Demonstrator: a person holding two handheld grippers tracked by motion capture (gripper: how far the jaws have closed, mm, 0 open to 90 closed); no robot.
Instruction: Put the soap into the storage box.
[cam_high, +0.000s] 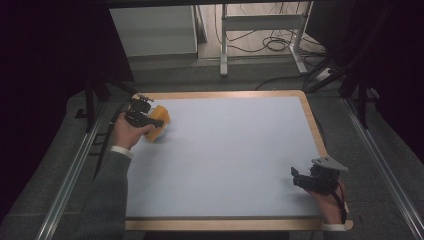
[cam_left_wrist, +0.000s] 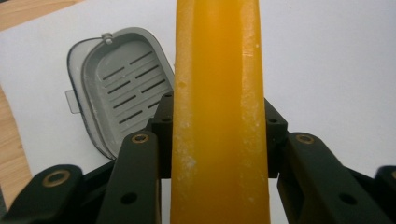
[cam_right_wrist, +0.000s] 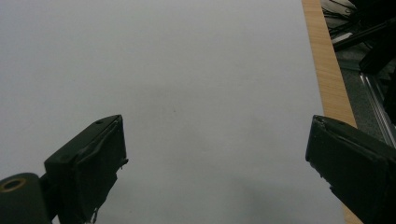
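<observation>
An orange-yellow soap bar (cam_high: 161, 116) (cam_left_wrist: 219, 70) is held at the table's far left, and my left gripper (cam_high: 150, 121) (cam_left_wrist: 219, 121) is shut on its two broad faces. A grey slotted soap dish (cam_left_wrist: 119, 86) lies on the pale mat just beneath and beside the bar; in the high view the bar hides most of the dish (cam_high: 159, 134). My right gripper (cam_high: 299, 179) (cam_right_wrist: 217, 154) rests near the front right corner of the mat, open, with nothing between its jaws.
The pale mat (cam_high: 230, 150) covers a board with a wooden rim (cam_high: 314, 129). Metal rails (cam_high: 75, 165) run along both sides of the table. Behind it stand a white cabinet (cam_high: 152, 30) and a frame with loose cables (cam_high: 272, 42).
</observation>
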